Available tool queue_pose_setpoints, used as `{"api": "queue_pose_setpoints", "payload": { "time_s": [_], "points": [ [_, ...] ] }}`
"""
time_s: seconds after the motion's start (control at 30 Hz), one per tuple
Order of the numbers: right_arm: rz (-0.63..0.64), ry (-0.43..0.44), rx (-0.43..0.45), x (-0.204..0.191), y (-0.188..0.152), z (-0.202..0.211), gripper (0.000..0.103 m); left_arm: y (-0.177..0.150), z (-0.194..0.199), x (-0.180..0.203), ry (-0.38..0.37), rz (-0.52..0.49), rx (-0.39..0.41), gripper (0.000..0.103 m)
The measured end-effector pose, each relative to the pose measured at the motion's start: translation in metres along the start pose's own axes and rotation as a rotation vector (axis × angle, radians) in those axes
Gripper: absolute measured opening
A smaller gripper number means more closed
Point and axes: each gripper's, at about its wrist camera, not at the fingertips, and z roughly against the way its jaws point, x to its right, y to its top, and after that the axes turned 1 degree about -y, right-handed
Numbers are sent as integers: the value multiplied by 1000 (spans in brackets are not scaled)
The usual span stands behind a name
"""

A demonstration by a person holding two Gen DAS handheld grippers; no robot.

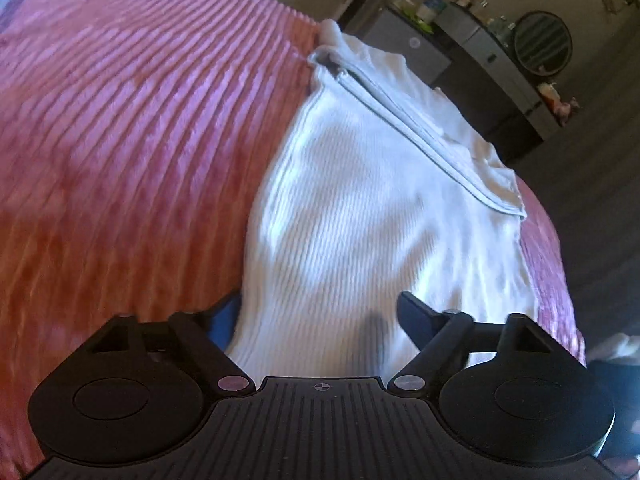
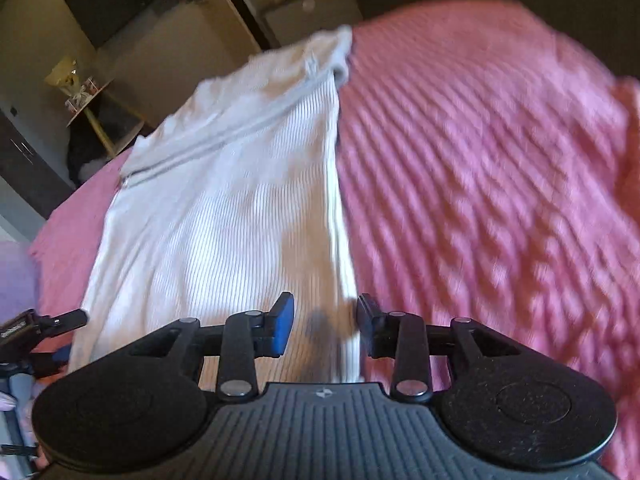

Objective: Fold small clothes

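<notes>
White ribbed garment (folded long) on pink corduroy-like blanket; both grippers released.

A pink ribbed bedspread covers the bed. Beyond it stand a grey cabinet cluttered with bottles and a round dark mirror.

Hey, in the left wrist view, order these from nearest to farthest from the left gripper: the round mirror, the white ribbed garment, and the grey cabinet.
1. White ribbed garment, directly under the left gripper, on the pink bedspread.
2. Grey cabinet, beyond the bed, upper middle.
3. Round mirror, upper right; about as far as the cabinet, hard to call.
</notes>
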Motion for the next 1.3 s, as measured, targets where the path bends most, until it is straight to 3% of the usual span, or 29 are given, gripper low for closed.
{"api": "queue_pose_setpoints", "payload": {
  "time_s": [0.13, 0.27, 0.57, 0.63, 0.67, 0.7, 0.87, 1.03, 1.17, 1.3],
  "points": [
    [-34, 67, -14, 7, -6, 3, 22, -2, 3, -15, -50, 95, -14, 70],
    [-100, 98, -24, 23, -8, 4, 18, 0, 6, -25, -58, 141, -28, 52],
    [-124, 184, -78, 33, -16, -2, 21, -1, 6, -30, -70, 148, -70, 52],
    [-108, 176, -81, 27, -15, -4, 16, 1, 4, -30, -80, 136, -94, 37],
    [-102, 179, -75, 26, -14, -2, 11, 3, 2, -29, -88, 131, -114, 16],
    [-97, 184, -66, 24, -14, -1, 11, 4, 1, -30, -96, 130, -138, 12],
    [-135, 270, -9, 20, 3, 6, 10, 17, 11, -21, -193, 99, -162, 12],
    [-199, 337, 92, 12, 34, 4, 9, 57, 26, -4, -297, 99, -108, 12],
    [-198, 295, 193, -3, 75, -6, 9, 99, 26, 11, -348, 112, -20, 12],
    [-194, 202, 287, -12, 117, -23, 9, 141, 8, 23, -320, 86, 67, 12]
  ]
}}
